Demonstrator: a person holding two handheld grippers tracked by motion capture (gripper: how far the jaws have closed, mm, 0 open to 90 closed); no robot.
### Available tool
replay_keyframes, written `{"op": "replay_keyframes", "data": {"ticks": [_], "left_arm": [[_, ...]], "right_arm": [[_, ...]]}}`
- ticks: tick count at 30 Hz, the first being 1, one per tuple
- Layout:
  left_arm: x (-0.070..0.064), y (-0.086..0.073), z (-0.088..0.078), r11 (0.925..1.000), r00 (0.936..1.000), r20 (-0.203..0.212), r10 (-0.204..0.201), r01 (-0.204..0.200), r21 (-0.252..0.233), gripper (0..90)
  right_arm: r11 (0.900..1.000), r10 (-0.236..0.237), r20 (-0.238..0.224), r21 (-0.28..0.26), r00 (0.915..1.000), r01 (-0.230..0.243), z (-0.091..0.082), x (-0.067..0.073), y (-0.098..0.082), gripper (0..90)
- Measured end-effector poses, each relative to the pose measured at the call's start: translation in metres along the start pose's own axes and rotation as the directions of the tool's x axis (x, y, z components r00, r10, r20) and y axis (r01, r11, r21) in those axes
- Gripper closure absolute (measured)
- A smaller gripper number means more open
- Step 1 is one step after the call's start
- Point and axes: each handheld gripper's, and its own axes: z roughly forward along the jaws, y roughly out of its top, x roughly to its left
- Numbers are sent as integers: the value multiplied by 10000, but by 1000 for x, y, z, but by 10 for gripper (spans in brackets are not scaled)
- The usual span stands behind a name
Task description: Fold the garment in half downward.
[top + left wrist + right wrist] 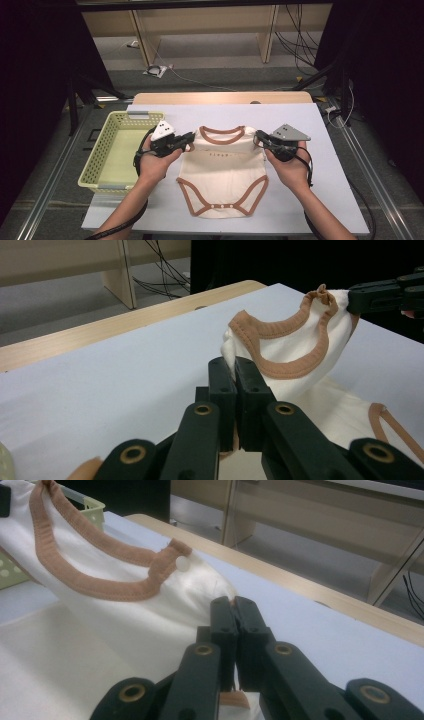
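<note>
Cream bodysuit (223, 170), brown-trimmed, on white table (300, 200); shoulders pinched by left gripper (189, 139) and right gripper (260, 137), both clamped tight. Yellow basket (92, 167) left, well apart.

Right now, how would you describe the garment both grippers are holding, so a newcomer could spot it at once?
On the pale tabletop, right of the yellow mesh basket, lies a cream baby bodysuit. The left gripper and right gripper pinch its shoulders. Brown trim at the neck and leg openings marks it out.

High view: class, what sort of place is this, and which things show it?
Probably a lab or recording room: loose cables on the floor, bare wooden benches, and a covered work table with a basket.
</note>
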Motion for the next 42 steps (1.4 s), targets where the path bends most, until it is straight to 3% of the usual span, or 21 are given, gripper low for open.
{"op": "replay_keyframes", "data": {"ticks": [42], "left_arm": [[-5,-9,-5,9995,9997,172,182,-186,269,869]], "right_arm": [[9997,-166,-253,158,9995,170,-9,9,-9,886]]}}
